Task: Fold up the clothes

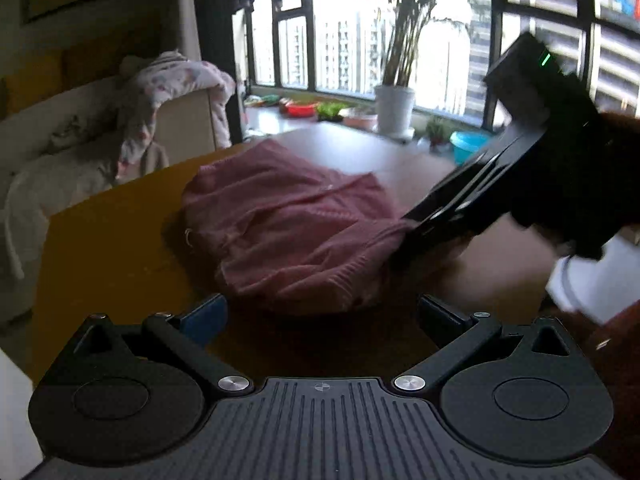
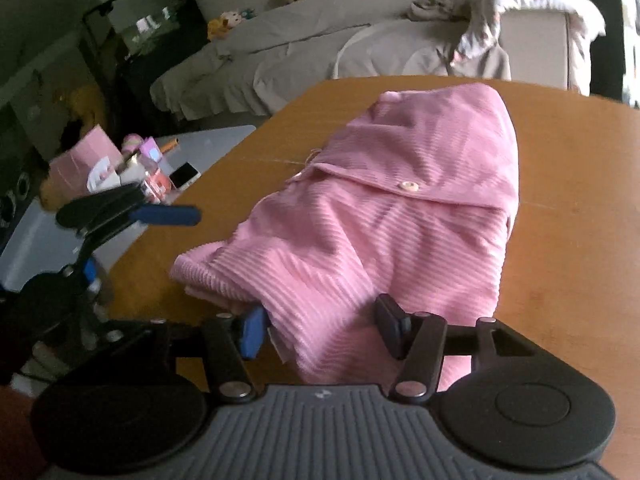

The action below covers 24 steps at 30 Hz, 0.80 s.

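Behind the work surface a living room is seen: a beige sofa with a flowered blanket thrown over its arm, and a wide window with potted plants on the sill. On the orange-brown wooden table a pink ribbed knit cardigan is laid, near the middle of the top.

As far as can be judged, the folding is well advanced but not finished. The cardigan is already gathered into a compact bundle, with a buttoned flap turned over the top, where one pale button can be seen. The near end is still loose, however: a ribbed cuff or hem sticks out at one side, and the edges are not squared. It seems that one more fold or tuck, and some smoothing, is left.

The right gripper is placed at the near end of the bundle, and its jaws are open moderately wide. Thick folded cloth is lying between the two fingers and touching them, but it is not pinched tight; whether the cloth is really held cannot be told.

The left gripper is kept just before the cardigan, with its jaws spread wide. Nothing is held between them, and the cloth is not touched.
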### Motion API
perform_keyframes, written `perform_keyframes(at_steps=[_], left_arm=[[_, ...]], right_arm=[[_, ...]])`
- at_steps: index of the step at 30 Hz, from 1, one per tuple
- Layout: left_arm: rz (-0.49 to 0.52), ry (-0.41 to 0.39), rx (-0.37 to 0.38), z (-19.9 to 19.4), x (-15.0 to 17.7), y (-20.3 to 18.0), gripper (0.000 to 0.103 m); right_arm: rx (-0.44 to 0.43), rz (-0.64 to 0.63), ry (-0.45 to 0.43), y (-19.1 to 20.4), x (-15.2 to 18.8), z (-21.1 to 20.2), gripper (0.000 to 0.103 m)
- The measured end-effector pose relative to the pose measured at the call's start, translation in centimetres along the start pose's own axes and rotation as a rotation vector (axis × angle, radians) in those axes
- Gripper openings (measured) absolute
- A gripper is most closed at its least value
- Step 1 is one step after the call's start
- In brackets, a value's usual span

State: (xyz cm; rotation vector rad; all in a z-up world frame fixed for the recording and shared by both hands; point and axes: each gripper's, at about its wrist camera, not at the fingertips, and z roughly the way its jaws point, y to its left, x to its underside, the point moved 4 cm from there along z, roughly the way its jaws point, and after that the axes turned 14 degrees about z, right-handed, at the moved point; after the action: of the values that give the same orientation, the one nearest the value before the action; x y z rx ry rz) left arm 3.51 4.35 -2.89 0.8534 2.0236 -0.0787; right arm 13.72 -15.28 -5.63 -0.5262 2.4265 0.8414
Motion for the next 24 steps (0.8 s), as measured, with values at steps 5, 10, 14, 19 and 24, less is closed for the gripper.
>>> perform_keyframes(at_steps=[5,10,14,19,24], left_arm=[[0.041,0.028,-0.071,2.5,-0.8,0.5,0.103],[-0.110,0.015,-0.042,3.4,-1.6,2.7,0.103],[-0.193,-0.027,0.033,3.6,-2.2,3.2,0.103],[-0.139,-0.062,0.088,2.6,-2.4,2.5,0.103],[0.061,-0.056,0.047,3.4,-2.5,1.6,0.103]], right_arm=[[0.122,-0.319,-0.064,3.4,2.2,0.0,0.083],[0.226,-0.618,-0.138,5.2,5.2,0.1,0.087],[0.321,-0.699,-0.205,5.3,5.2,1.9,0.076],[0.116,-0.146,-0.074,0.7,-0.8,2.2,0.052],[-0.068,0.261,-0.025,-4.4,-3.8,1.5,0.045]])
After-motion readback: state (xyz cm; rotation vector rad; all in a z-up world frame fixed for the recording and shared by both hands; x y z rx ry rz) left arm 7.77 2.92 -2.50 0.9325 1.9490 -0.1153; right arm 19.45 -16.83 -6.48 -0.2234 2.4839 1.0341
